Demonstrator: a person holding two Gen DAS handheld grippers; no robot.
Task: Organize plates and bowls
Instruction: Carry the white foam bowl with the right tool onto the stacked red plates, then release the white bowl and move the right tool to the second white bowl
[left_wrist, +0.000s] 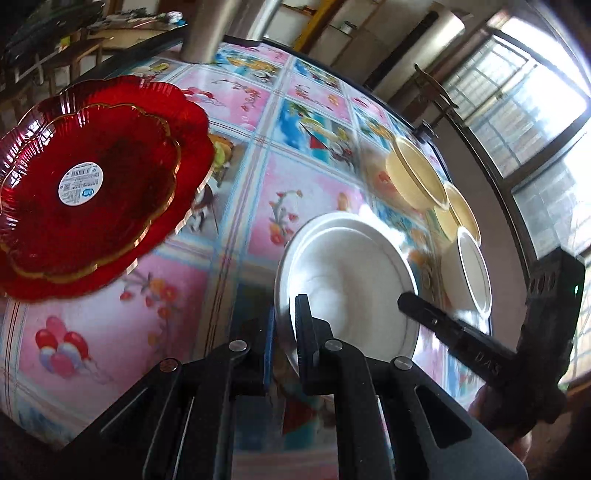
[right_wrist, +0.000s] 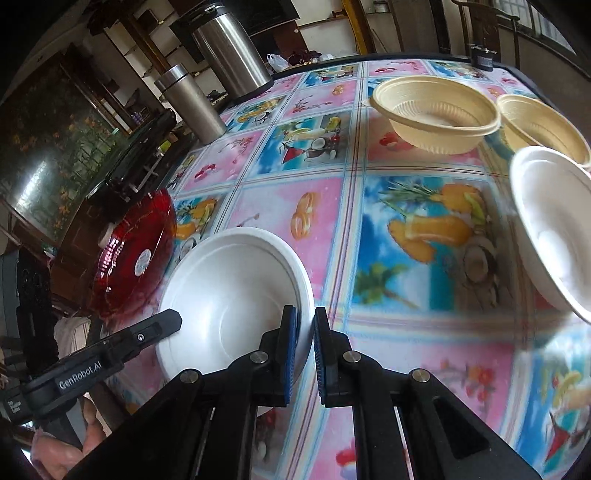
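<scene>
A white foam plate (left_wrist: 347, 280) (right_wrist: 229, 291) sits low over the patterned table between both grippers; whether it touches the cloth I cannot tell. My left gripper (left_wrist: 286, 310) is shut on its near-left rim. My right gripper (right_wrist: 303, 317) is shut on the opposite rim. Two red scalloped glass plates (left_wrist: 92, 184) (right_wrist: 133, 258), one stacked in the other, lie to the left. A white bowl (left_wrist: 472, 273) (right_wrist: 554, 229) and two cream bowls (left_wrist: 417, 173) (right_wrist: 436, 110) stand to the right.
Two steel flasks (right_wrist: 229, 48) (right_wrist: 188, 103) stand at the table's far left corner. The fruit-print tablecloth (right_wrist: 406, 332) runs to a dark edge, with a window and chair beyond. A hand (right_wrist: 59, 450) holds the left gripper.
</scene>
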